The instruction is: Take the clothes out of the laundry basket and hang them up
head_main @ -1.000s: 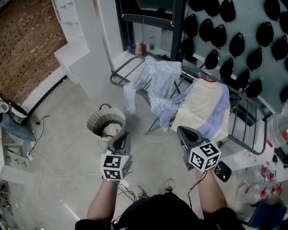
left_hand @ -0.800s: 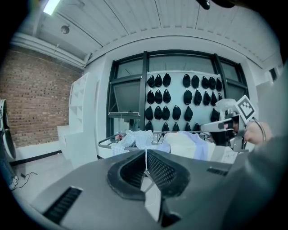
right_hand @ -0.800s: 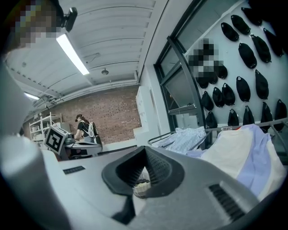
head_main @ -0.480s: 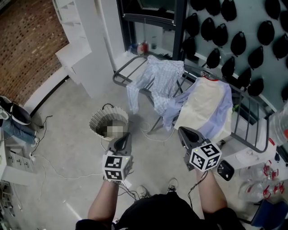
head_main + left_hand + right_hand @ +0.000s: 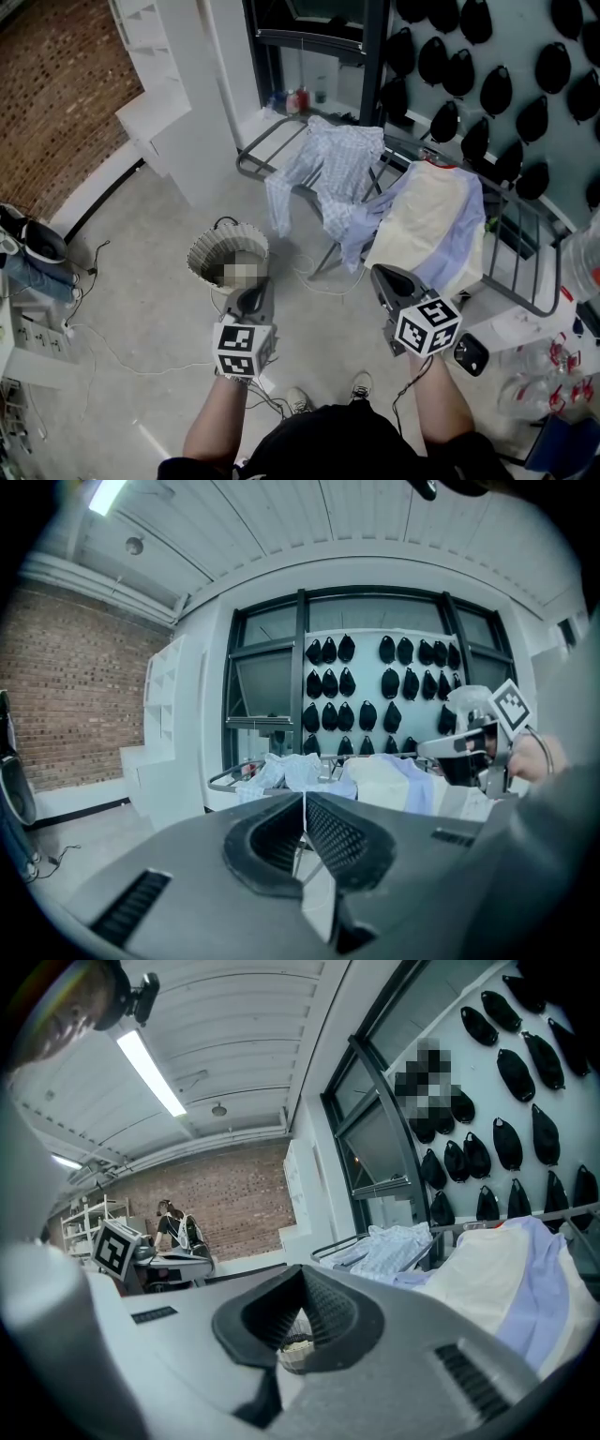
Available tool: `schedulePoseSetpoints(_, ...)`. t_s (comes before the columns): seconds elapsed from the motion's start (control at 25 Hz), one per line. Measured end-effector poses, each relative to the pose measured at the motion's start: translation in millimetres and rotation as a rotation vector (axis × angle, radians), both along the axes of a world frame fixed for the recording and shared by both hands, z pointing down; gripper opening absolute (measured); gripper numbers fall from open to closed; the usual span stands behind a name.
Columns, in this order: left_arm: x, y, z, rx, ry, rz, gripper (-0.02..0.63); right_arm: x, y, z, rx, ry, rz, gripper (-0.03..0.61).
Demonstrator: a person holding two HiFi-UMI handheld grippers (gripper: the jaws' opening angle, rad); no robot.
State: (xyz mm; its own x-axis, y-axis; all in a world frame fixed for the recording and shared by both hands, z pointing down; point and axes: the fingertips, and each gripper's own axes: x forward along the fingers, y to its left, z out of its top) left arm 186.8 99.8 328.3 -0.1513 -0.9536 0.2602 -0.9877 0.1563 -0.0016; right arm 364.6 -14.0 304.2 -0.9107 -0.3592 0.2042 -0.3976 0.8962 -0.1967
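Two grippers are up in front of me, and both are closed tight with nothing in them: the left gripper [image 5: 249, 296] has its jaws pressed together on air, and the right gripper [image 5: 383, 278] is the same, pads meeting with no cloth between them. One basket [image 5: 201, 262] stands on the floor [image 5: 141, 281] just ahead of the left gripper, upright, round and ribbed. Through the right gripper view I see something pale lying in it, but I cannot tell how many pieces that is. One rack [image 5: 257, 149] stands beyond the basket, close to the glass wall, and two garments are draped over it. One is a light blue checked shirt [image 5: 337, 164] on the left half, with its sleeve hanging down toward the floor. The other is a cream top [image 5: 422, 225] with lilac sleeves on the right half, straight ahead of the right gripper. The two garments touch where the shirt's hem meets the top's sleeve. Neither gripper touches the basket, the rack or the clothes. More than a dozen black pads [image 5: 494, 92] hang in rows on the wall behind the rack. My two shoes [image 5: 358, 384] show on the floor below the grippers, with thin cables trailing across it to the left.
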Motion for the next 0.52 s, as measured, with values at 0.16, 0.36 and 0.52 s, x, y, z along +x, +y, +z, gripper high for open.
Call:
schedulePoseSetpoints(0.16, -2.0, 0.8, -1.0, 0.002, 0.0, 0.002, 0.011, -1.9, 1.3, -0.6, 0.0, 0.003, 0.001, 0.005)
schedulePoseSetpoints(0.36, -0.5, 0.5, -2.5, 0.005, -0.001, 0.0, 0.011, -0.5, 1.2, -0.5, -0.005, 0.002, -0.001, 0.005)
schedulePoseSetpoints(0.52, -0.4, 1.2, -3.2, 0.007, -0.003, 0.001, 0.011, -2.2, 2.5, -1.6, -0.005, 0.0, -0.002, 0.005)
